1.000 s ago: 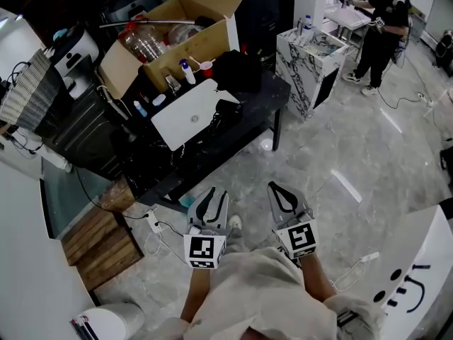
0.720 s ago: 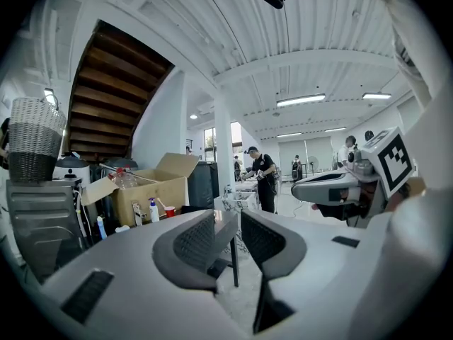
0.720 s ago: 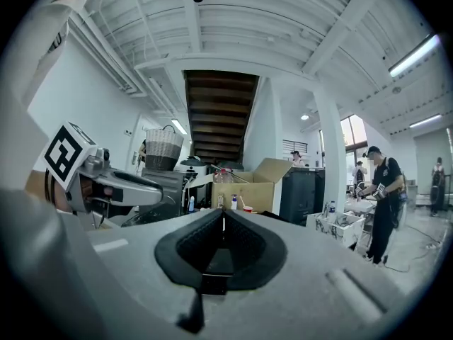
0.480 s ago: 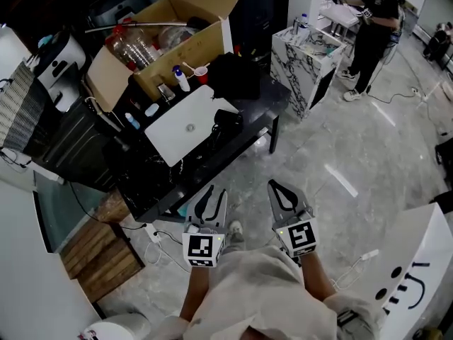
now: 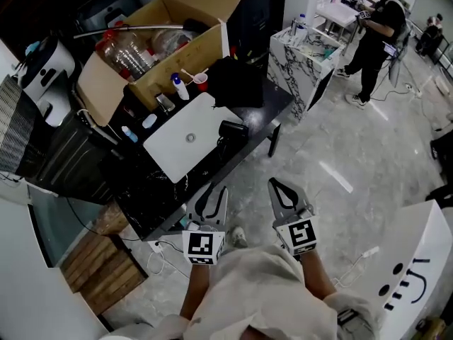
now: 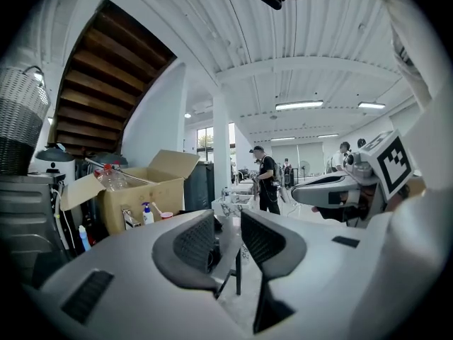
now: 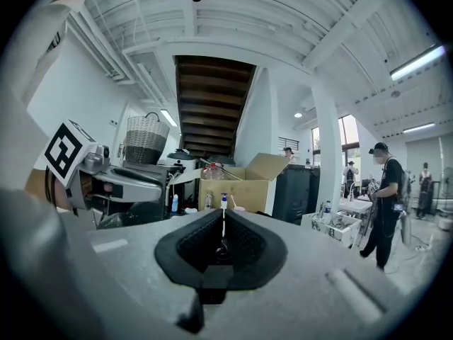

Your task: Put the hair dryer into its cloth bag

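A black hair dryer [image 5: 231, 129] lies on the black table [image 5: 272, 94], at the right edge of a white flat panel [image 5: 185, 137]. Behind it sits a black soft heap [image 5: 237, 76] that may be the cloth bag. My left gripper [image 5: 216, 190] and right gripper [image 5: 273, 183] hang side by side over the floor, short of the table's near edge. Both point towards the table. Both are shut, with nothing between the jaws. The left gripper [image 6: 228, 239] shows only a thin slit between its pads, and the right gripper [image 7: 223, 236] has its pads together.
An open cardboard box [image 5: 170, 48] with plastic bottles stands at the table's far side, with small bottles beside it. A marble-patterned cabinet [image 5: 301, 59] stands right of the table, and a person [image 5: 375, 34] beyond it. Cables and a power strip [image 5: 157, 245] lie on the floor.
The table and hair dryer have come nearer to both grippers as the person walks forward. The jaws look the same as before.
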Demonstrator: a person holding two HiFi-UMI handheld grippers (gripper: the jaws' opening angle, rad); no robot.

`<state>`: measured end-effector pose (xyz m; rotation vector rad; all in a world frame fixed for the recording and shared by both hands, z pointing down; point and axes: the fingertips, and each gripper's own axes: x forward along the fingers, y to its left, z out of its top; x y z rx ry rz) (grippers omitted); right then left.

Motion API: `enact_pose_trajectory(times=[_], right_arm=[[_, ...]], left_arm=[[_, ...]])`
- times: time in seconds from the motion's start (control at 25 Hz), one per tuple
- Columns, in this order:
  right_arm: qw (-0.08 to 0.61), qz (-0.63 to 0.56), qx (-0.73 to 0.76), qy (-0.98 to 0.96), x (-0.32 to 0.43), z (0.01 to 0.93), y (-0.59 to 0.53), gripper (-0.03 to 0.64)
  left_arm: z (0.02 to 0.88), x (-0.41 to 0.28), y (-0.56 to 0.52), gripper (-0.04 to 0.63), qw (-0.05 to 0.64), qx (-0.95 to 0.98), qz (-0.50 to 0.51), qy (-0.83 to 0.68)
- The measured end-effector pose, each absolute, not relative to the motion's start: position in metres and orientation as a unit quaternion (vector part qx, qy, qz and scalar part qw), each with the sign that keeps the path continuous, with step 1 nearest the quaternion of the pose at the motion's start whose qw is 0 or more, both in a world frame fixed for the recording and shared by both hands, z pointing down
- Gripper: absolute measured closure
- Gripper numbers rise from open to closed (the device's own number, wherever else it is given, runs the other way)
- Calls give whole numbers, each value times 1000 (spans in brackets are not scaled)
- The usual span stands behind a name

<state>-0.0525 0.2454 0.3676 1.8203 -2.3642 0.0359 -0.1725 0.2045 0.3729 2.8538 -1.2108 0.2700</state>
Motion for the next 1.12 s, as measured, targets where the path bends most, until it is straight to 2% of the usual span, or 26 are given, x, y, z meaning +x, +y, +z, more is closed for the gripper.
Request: enact_pose_trajectory(times=[0.4,0.76,1.12], right_arm=[[84,-23,622,-778,-66,363,184,612],[104,18,647,-755,-68,374,161,612],[99,9,649,-755,-60,374,142,612]], left_arm=[[375,-179,139,479,20,930,75,-359],[383,-184,107,494,31,936,64,-345],[386,-177,91,494,32,937,68,-340]])
